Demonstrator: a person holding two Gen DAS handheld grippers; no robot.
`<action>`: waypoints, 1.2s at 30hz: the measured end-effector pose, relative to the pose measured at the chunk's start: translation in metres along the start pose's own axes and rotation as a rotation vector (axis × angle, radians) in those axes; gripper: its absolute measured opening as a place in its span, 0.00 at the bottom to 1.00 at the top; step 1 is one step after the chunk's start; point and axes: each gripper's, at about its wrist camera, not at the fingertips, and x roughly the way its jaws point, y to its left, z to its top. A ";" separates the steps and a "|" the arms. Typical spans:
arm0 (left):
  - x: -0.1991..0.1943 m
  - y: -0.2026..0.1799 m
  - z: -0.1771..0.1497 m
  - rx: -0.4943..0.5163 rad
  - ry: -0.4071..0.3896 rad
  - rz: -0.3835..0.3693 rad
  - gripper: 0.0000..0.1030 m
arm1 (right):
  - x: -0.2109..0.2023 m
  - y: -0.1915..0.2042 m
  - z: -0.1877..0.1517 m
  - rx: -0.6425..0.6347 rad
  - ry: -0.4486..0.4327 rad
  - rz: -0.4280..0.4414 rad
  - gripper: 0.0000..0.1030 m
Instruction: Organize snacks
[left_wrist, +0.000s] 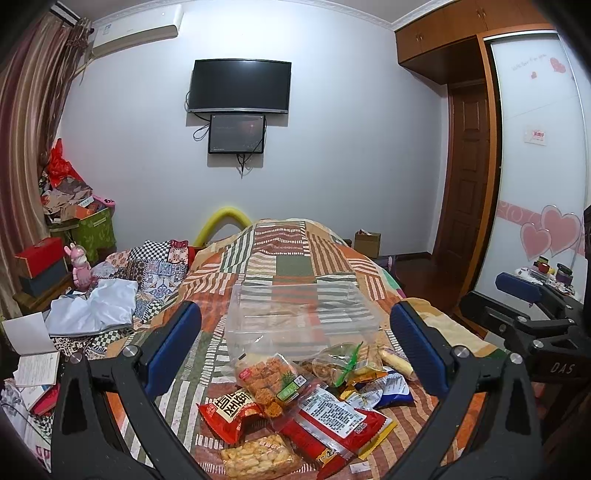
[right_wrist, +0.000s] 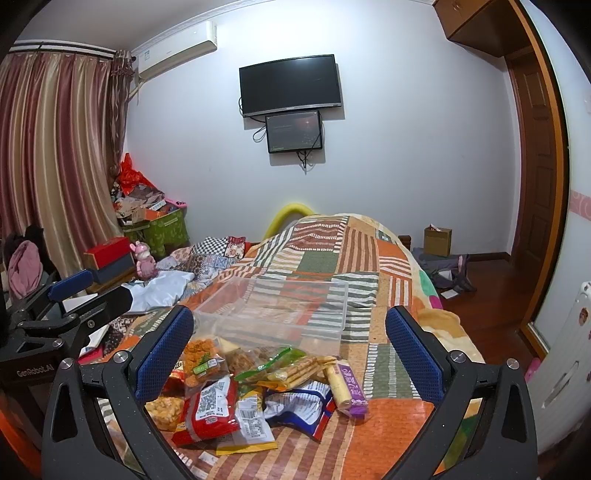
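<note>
Snacks in crinkled plastic packets lie heaped on a patchwork quilt (left_wrist: 295, 258) of orange, green and brown striped squares, filling the lower centre of both views. In the left wrist view, the left gripper (left_wrist: 295, 347) has its two blue-padded fingers spread wide, holding nothing, with the heap lying between them. Within the heap are a clear bag of orange-brown fried cubes (left_wrist: 269, 380), a red packet with large black characters (left_wrist: 229, 413), a red packet with a white printed label (left_wrist: 332, 421), a clear pack of pale puffed crackers (left_wrist: 258, 458) at the bottom edge, and a blue and white foil packet (left_wrist: 391, 391) to the right. Just behind the heap, in the middle of the frame, sits an empty clear rectangular plastic bin (left_wrist: 299, 314), its near wall touching the topmost bags. In the right wrist view, the right gripper (right_wrist: 291, 354) is likewise open wide and empty; a pale yellow stick snack in a purple wrapper (right_wrist: 345, 387) lies at the right of the pile, apart from the bin. The other gripper shows at the side edge of each view. A black wall-mounted television (right_wrist: 290, 85) hangs in the upper centre.
</note>
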 end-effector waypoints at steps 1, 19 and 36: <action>0.000 0.000 0.000 0.000 0.000 0.000 1.00 | 0.000 0.000 0.000 0.000 0.000 0.002 1.00; 0.001 0.001 -0.004 -0.002 0.000 -0.001 1.00 | -0.001 -0.001 0.000 0.002 -0.002 0.002 1.00; 0.001 -0.001 -0.007 -0.002 0.004 -0.005 1.00 | -0.003 0.000 0.003 0.007 0.001 0.003 1.00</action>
